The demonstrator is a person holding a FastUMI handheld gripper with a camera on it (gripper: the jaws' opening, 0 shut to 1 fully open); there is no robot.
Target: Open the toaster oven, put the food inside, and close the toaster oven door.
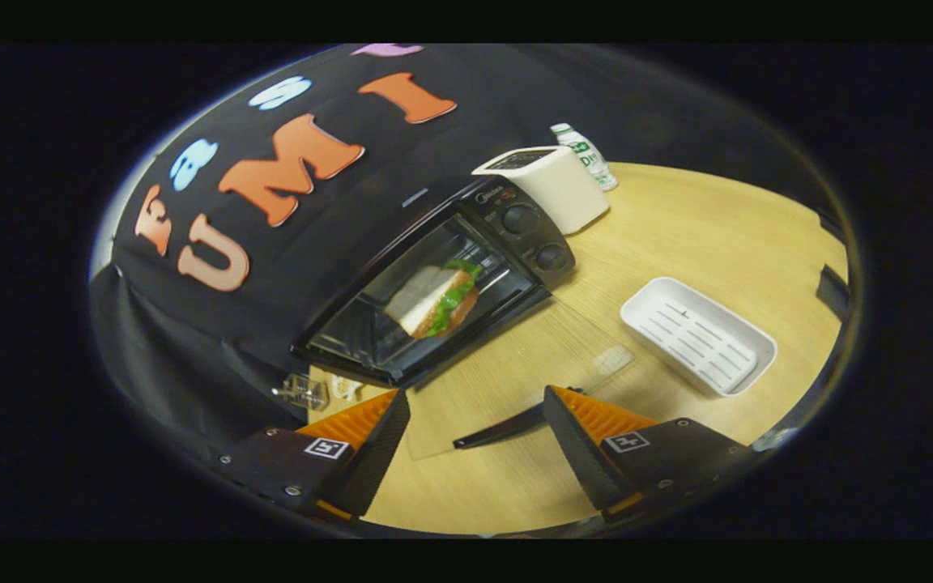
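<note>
The gripper (476,421) fingers are standing released, empty; the door handle (499,429) is lying between them, oven (434,275) at eleven o'clock (sandwich (438,301) inside).

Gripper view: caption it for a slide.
Open gripper above the lowered glass door; sandwich inside the toaster oven.

A white slotted tray (697,334) sits at the right of the frame on the wooden worktop (726,235). A white box-like appliance (546,186) stands upper centre, a small bottle (585,155) just behind it.
</note>
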